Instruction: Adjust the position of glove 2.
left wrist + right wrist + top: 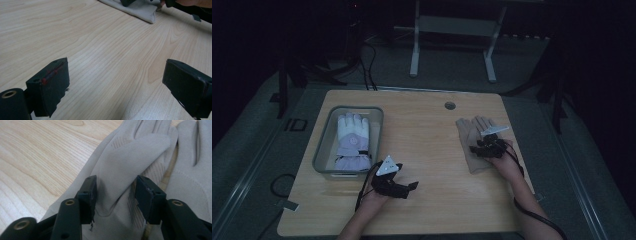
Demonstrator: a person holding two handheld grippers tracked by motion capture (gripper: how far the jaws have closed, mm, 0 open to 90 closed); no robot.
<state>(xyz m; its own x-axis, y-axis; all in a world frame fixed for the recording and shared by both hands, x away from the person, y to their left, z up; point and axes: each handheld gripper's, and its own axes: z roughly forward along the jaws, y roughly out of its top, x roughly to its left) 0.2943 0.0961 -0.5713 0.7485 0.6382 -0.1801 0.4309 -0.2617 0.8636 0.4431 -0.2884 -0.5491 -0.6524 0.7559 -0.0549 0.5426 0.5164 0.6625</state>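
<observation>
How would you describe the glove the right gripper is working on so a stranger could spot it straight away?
On the wooden table, look toward the right side, opposite the grey tray at the left. There the beige glove lies flat under the right gripper. Unlike the white and lilac padded glove in the tray, it is thin and plain.

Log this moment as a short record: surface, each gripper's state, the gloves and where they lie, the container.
surface: wooden table
right gripper: down on the beige gloves, jaws astride a raised fold of fabric, not clearly pressing it
left gripper: jaws wide apart above bare wood, nothing between them
beige gloves: flat on the table's right side, fingers pointing away from the person
container: grey tray on the table's left side
tray contents: white and lilac glove, lying inside
</observation>
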